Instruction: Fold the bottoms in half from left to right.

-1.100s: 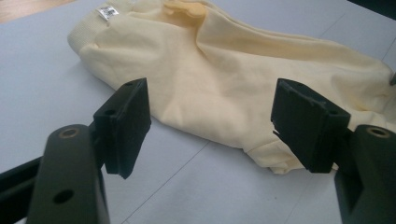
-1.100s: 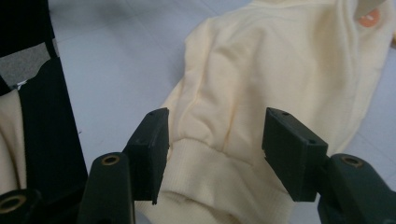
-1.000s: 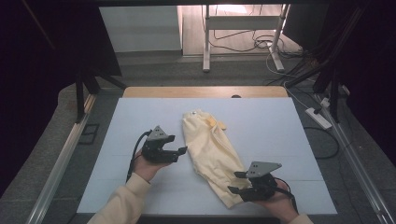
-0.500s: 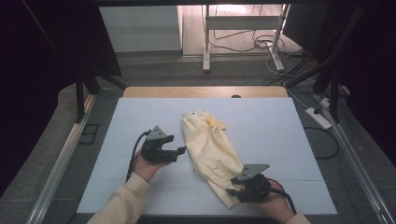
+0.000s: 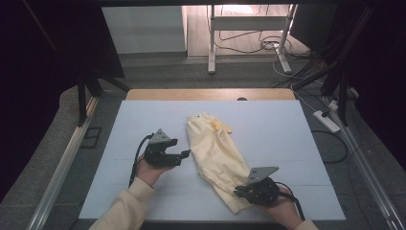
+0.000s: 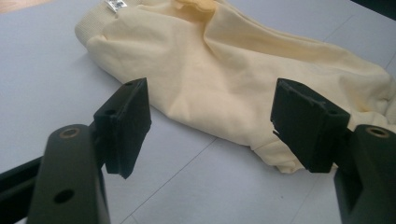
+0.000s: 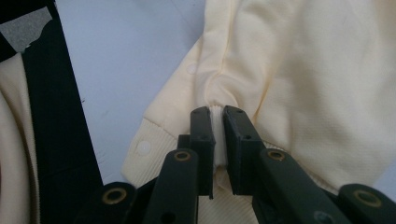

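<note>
On the pale blue worktop (image 5: pixel 143 124) lies the pale yellow cotton garment (image 5: pixel 215 153), its ribbed hem pinched by the right tool (image 7: pixel 218 116), so the spread left tool (image 6: pixel 210 126) should grip its near edge before lifting evenly.

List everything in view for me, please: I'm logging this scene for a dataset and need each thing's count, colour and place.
garment: one, pale yellow, lying crumpled down the middle of the table, ribbed hem at its near end
label: one, white, at the garment's far ribbed edge
table: one, pale blue-white top with a wooden far edge
power strip: one, white, on the floor right of the table
metal stand: one, white-grey, on the floor beyond the table
left gripper: one, black, jaws apart, beside the garment's left edge
right gripper: one, black, jaws pinched on the garment's near ribbed hem
hands: two, cream sleeves, at the near edge
</note>
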